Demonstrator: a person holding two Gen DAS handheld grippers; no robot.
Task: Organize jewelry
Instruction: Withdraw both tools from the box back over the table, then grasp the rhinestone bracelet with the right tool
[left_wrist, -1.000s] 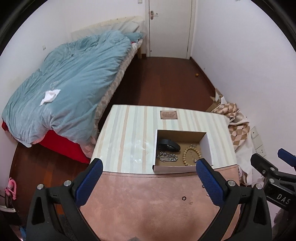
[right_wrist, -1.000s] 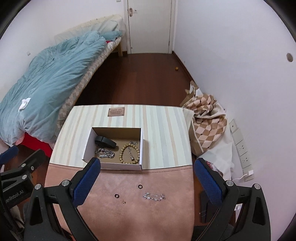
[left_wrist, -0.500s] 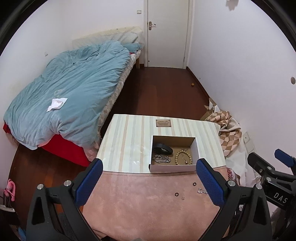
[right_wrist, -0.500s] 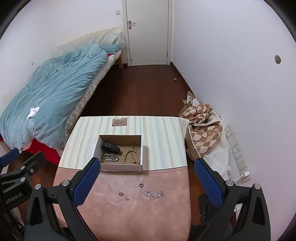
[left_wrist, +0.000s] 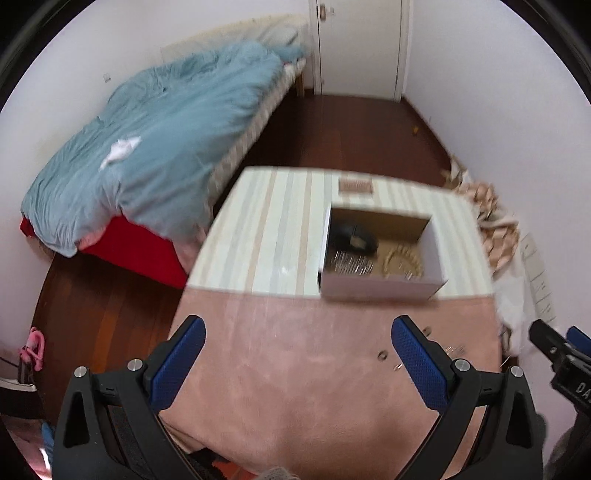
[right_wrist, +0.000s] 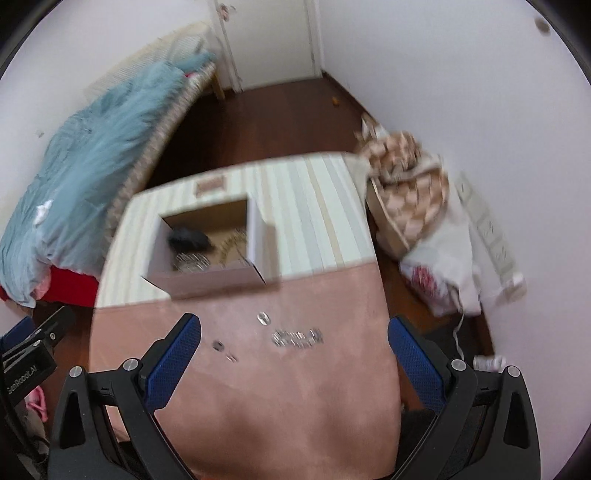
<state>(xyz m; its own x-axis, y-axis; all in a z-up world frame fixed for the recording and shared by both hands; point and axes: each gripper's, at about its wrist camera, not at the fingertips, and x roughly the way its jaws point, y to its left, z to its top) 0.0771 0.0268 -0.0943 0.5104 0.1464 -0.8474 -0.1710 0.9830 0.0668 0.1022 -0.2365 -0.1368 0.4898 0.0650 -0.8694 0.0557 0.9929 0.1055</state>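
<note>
While both grippers hung empty, jaws wide | chain (right_wrist: 297, 338) lay loose on bench (right_wrist: 258, 398) | scoop centrally, then box (right_wrist: 207, 280).

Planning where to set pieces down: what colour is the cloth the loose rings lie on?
Dusty pink cloth, plain, no pattern. The right wrist view shows it best.

Bright, even light; motion blur, perhaps worst rightward; fisheye-bent edges.
</note>
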